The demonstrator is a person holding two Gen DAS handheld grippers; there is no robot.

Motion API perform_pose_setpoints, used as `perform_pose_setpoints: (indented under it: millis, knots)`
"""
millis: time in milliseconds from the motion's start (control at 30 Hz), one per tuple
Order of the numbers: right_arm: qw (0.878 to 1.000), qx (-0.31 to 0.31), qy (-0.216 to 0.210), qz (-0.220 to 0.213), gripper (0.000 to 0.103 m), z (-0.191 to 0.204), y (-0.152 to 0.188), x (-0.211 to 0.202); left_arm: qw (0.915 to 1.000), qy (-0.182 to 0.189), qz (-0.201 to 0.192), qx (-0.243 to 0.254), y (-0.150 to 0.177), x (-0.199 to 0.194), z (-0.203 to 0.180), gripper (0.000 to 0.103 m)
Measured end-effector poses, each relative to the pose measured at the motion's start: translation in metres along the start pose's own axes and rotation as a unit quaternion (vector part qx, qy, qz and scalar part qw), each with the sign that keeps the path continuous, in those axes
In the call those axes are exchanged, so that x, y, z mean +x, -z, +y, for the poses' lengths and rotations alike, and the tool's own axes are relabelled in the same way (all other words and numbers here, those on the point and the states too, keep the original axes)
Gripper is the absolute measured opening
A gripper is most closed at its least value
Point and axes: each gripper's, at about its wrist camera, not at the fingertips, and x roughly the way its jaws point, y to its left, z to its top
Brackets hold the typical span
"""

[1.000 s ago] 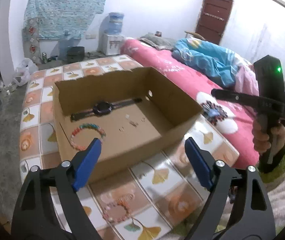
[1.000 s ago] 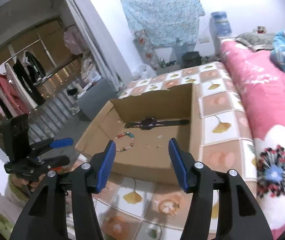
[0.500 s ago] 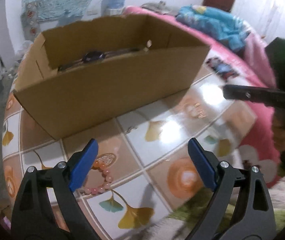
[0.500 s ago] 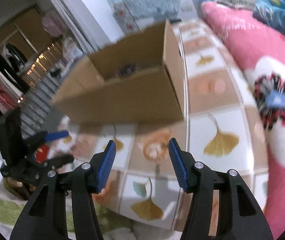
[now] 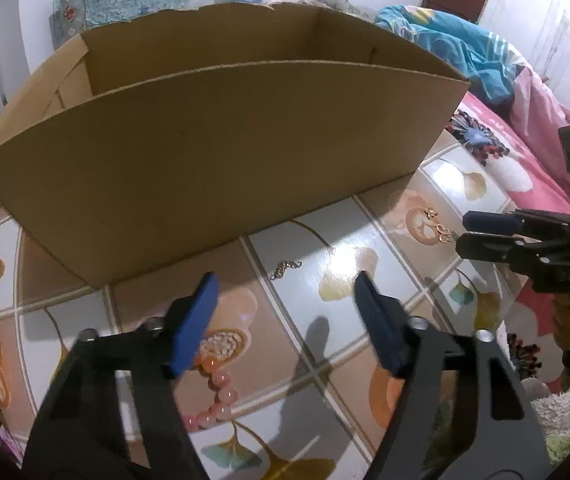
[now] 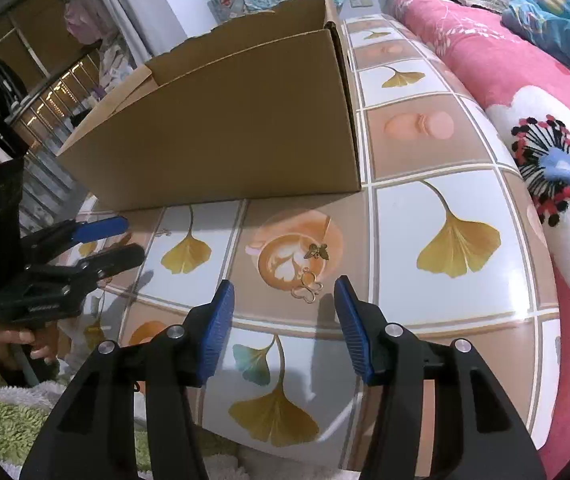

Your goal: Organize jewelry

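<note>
While both grippers point steeply down at the tiled tabletop point(image 6: 465, 300), neither holds anything. In the left wrist view, the left gripper point(image 5: 285, 294) occupies the lower centre of the frame; its jaws have just been closing and now stand at a moderate gap, with bare tabletop between the blue pads. A pink bead bracelet point(image 5: 215, 390) lies at lower left of that frame, partly hidden behind the left-hand finger and outside the gap. A small gold chain piece point(image 5: 285, 269) lies on a white tile just above the gap, near the base of the cardboard box point(image 5: 221, 156), which fills the upper half of the frame; its contents are hidden by the near wall. In the right wrist view, the right gripper point(image 6: 283, 294) sits at lower centre with its jaws moderately apart and nothing clamped. Two gold butterfly-shaped pieces rest on the coffee-cup tile: the outline butterfly point(image 6: 307, 289) lies just above the gap, toward the right-hand pad, and the solid butterfly point(image 6: 317, 251) lies slightly higher in the frame. A pink floral blanket point(image 6: 545, 152) fills the right edge.
</note>
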Motion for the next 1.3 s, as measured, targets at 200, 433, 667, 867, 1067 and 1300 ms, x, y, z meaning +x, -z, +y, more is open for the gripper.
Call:
perform_pose_setpoints:
  millis: [200, 433, 667, 867, 1067, 1300]
  knots:
    - [1.000, 0.009, -0.006, 0.004, 0.051, -0.003, -0.001, 0.005, 0.9997, 0.001, 0.013, 0.020, -0.007, 0.015, -0.004, 0.041]
    - [1.000, 0.009, -0.011, 0.008, 0.051, -0.005, -0.002, 0.008, 0.9969, -0.032, 0.012, 0.071, -0.012, 0.023, -0.013, 0.023]
    - [1.000, 0.014, -0.012, 0.005, 0.051, -0.006, -0.004, 0.009, 0.9930, -0.042, 0.012, 0.110, -0.010, 0.022, -0.024, 0.003]
    - [1.000, 0.013, -0.009, 0.000, 0.051, -0.009, -0.002, 0.004, 0.9985, 0.011, -0.010, 0.052, -0.013, -0.001, -0.007, 0.001]
    - [1.000, 0.006, -0.005, -0.007, 0.051, -0.005, 0.002, -0.001, 0.9961, 0.077, -0.031, -0.029, -0.014, -0.021, 0.018, 0.001]
    - [0.999, -0.018, 0.035, -0.013, 0.044, 0.009, 0.008, 0.003, 0.9955, 0.084, -0.023, -0.037, -0.011, -0.010, 0.013, 0.001]
